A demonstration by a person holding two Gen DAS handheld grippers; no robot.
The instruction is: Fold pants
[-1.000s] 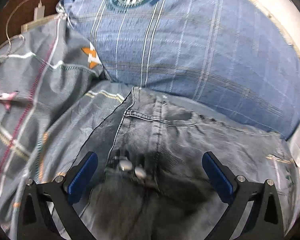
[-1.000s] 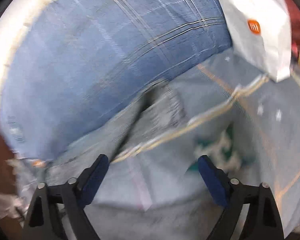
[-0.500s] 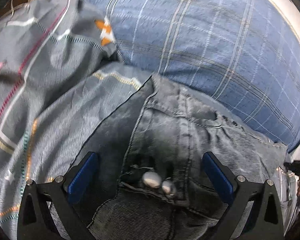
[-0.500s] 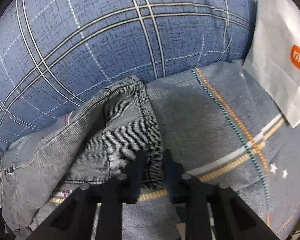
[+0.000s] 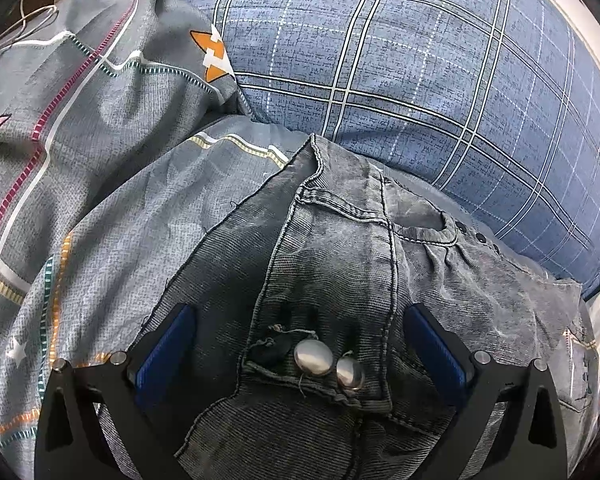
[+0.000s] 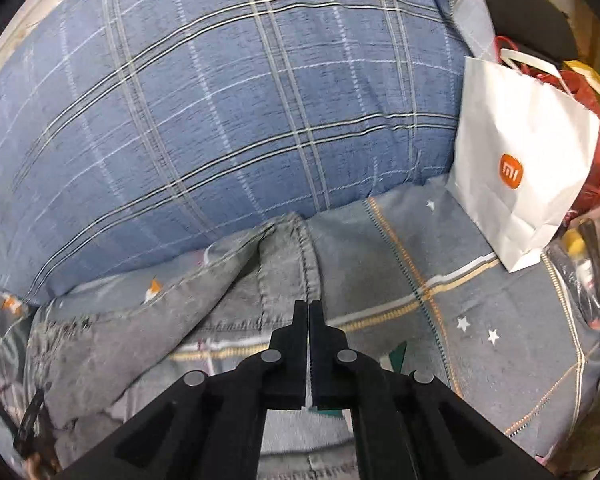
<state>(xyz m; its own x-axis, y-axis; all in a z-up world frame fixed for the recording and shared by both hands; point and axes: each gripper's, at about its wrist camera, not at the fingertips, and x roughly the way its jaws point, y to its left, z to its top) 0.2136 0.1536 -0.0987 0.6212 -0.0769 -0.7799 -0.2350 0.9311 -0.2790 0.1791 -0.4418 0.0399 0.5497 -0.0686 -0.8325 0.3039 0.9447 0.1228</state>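
Note:
Grey denim pants (image 5: 340,264) lie on a bed, waistband toward me, two metal buttons (image 5: 314,358) at the fly. My left gripper (image 5: 300,344) is open, its blue pads either side of the fly, just above the cloth. In the right wrist view my right gripper (image 6: 309,312) is shut on the pants' stitched edge (image 6: 300,256) near the pillow. The rest of the pants (image 6: 100,344) trails to the left there.
A large blue plaid pillow (image 5: 400,64) lies behind the pants, also in the right wrist view (image 6: 220,112). A grey patterned sheet (image 5: 80,160) covers the bed. A white paper bag (image 6: 516,168) and other bags stand at the right. A cable (image 5: 24,28) lies far left.
My right gripper closed on the pants' edge and has lifted it a little. My left gripper moved nearer the fly and stayed open.

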